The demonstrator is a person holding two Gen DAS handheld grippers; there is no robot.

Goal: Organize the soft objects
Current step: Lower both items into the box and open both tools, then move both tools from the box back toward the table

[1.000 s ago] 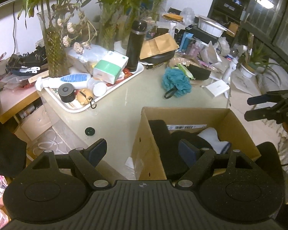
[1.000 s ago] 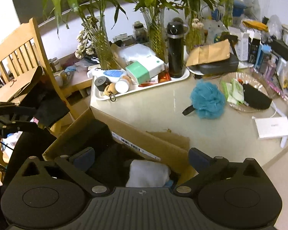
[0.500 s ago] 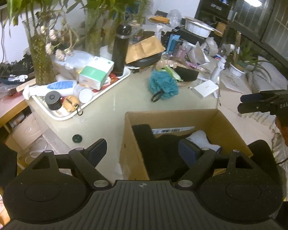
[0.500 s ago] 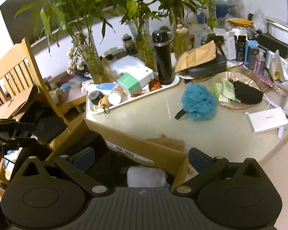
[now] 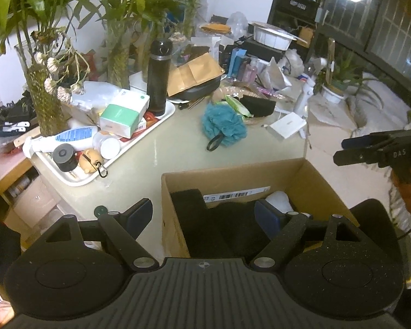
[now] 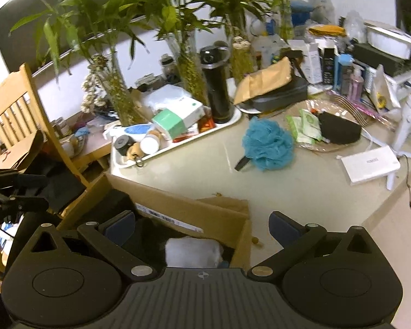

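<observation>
On table [image 5: 178, 159], blue puffy sponge [image 5: 223, 127] lying beyond box [image 5: 233, 176]. Box holding black cloth [image 5: 227, 227], maybe white sock [image 5: 279, 199]. Left claw [image 5: 204, 213], right claw [image 6: 202, 226] both hanging open, gripping nothing.

A white tray [image 5: 139, 137] holds a black flask [image 5: 158, 78] standing upright, with a green-and-white box [image 5: 124, 112] just beside it. Behind the tray stand glass vases of bamboo [image 5: 45, 93]; a wooden chair [image 6: 16, 115] is well apart from the tray.
</observation>
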